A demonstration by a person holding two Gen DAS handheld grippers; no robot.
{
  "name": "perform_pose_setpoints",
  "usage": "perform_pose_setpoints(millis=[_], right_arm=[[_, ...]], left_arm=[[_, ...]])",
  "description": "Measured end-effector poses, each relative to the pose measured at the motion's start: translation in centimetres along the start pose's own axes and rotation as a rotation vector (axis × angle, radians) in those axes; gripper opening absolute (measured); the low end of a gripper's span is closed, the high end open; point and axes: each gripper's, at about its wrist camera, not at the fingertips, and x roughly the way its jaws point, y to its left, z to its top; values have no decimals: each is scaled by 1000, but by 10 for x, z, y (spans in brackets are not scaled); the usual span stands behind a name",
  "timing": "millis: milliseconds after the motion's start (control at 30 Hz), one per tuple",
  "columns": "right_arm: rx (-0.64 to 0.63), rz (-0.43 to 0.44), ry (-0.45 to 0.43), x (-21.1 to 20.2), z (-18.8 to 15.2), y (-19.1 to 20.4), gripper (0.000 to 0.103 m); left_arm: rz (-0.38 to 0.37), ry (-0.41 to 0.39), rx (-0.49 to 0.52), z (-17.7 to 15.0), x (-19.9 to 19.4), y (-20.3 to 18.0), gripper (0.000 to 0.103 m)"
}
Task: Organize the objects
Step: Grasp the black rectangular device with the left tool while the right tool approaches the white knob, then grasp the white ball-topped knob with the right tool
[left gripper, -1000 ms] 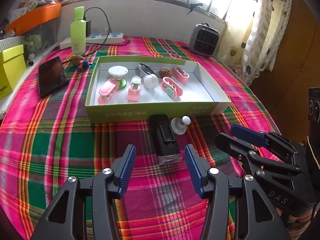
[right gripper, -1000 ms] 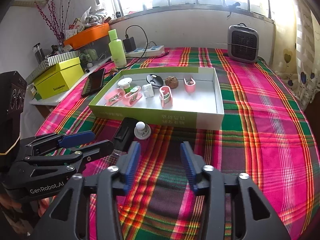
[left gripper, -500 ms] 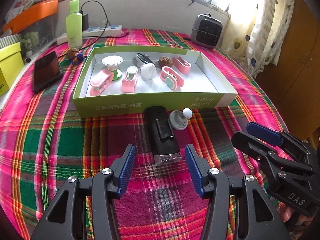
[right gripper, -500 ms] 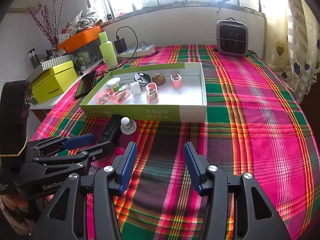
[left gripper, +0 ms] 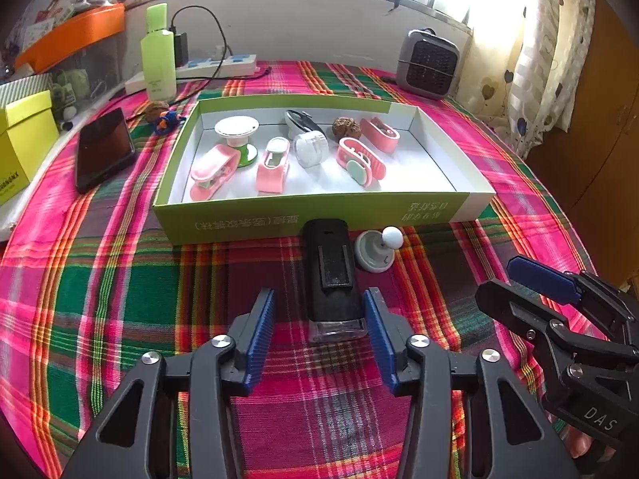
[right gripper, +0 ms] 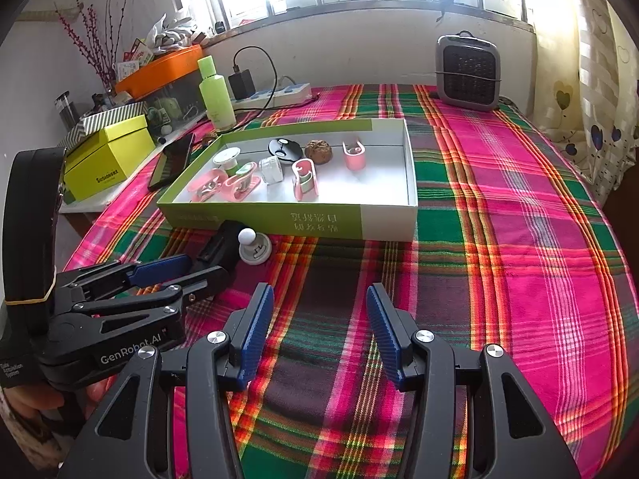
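Observation:
A black oblong device (left gripper: 329,275) with a clear near end lies on the plaid cloth in front of the green box (left gripper: 319,219). My left gripper (left gripper: 319,299) straddles its near end. The jaws are closing: the right pad is almost at the device's side and a gap remains on the left. A grey round base with a white ball (left gripper: 375,253) sits just right of the device. The box holds pink clips (left gripper: 359,157), a white spool, a clear jar and a walnut. My right gripper (right gripper: 319,295) hovers open over bare cloth, right of the left gripper (right gripper: 159,271).
A black phone (left gripper: 104,149), a green bottle (left gripper: 157,54) and a power strip (left gripper: 215,66) lie left and behind the box. A grey heater (left gripper: 429,64) stands at the back right. A yellow box (right gripper: 108,155) sits at the left edge.
The left gripper's jaws have narrowed around the black device, whose near end now sits between the pads. The right gripper has hardly shifted.

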Motion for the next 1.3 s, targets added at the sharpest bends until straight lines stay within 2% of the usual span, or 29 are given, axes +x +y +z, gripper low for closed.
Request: perform_pose_setpoints(millis=[67,300,1300], right_arm=[[-3,-1,3,1,0,1,50],[-11,-2,12,4,2,5,50],[-109,-13,87,52,23,49,50]], left_arm=[[4,0,-5,0,0,3,34],[-6,-2,-20,0,-1,9,26],[-17,-23,-108,-7,-11,52,26]])
